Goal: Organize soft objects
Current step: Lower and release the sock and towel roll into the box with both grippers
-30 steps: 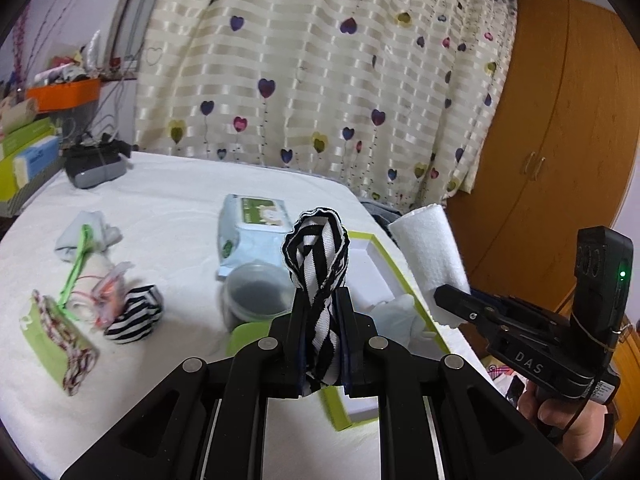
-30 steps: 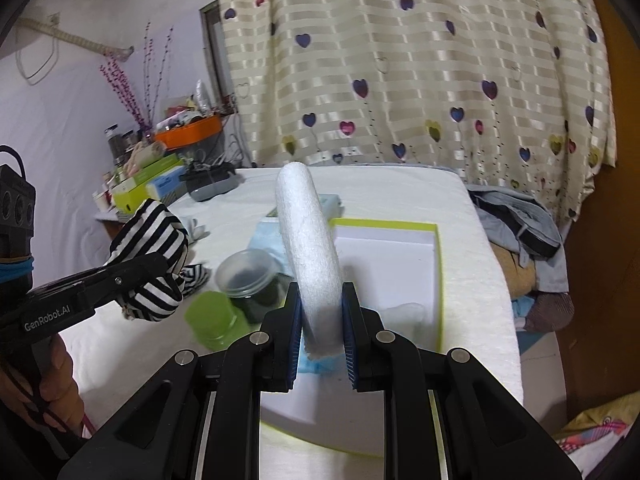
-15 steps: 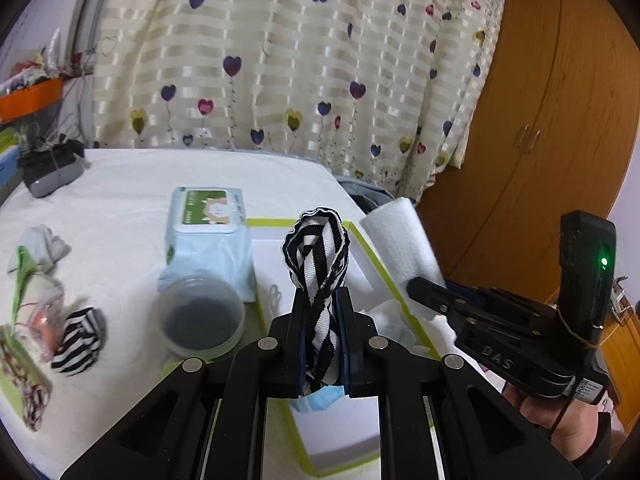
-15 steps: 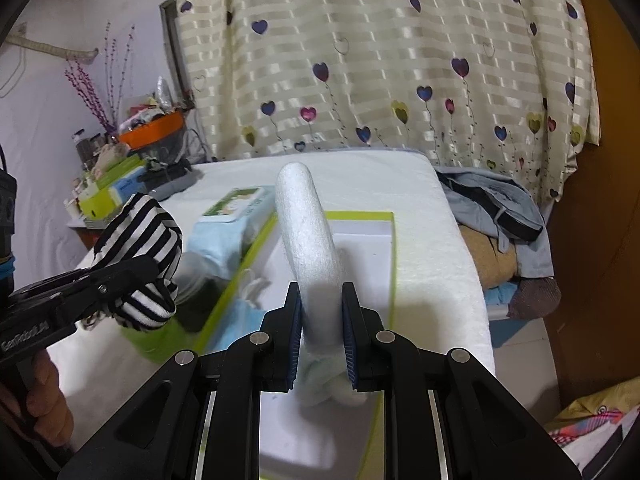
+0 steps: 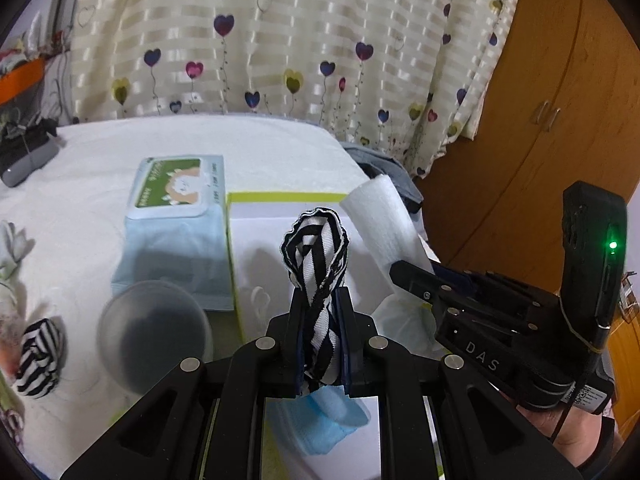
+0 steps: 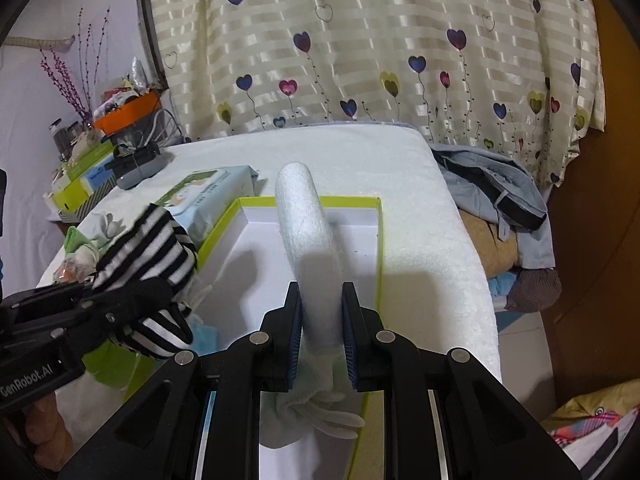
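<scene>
My left gripper [image 5: 318,308] is shut on a black-and-white striped sock [image 5: 316,256] and holds it over the near end of a white box with a lime-green rim [image 5: 280,197]. My right gripper [image 6: 320,308] is shut on a white sock [image 6: 306,224] and holds it above the same box [image 6: 376,240]. In the right wrist view the striped sock [image 6: 148,248] and left gripper show at the left. A blue cloth [image 5: 332,412] and white cloth [image 5: 404,320] lie in the box.
A pack of wet wipes [image 5: 176,220] lies left of the box. A clear round container [image 5: 154,332] stands near it. A second striped sock [image 5: 38,356] and small soft items lie at the left. Clothes [image 6: 496,196] are piled right of the table.
Both grippers have moved forward and right over the box, each still holding its sock. The box and wipes pack now sit closer in both views.
</scene>
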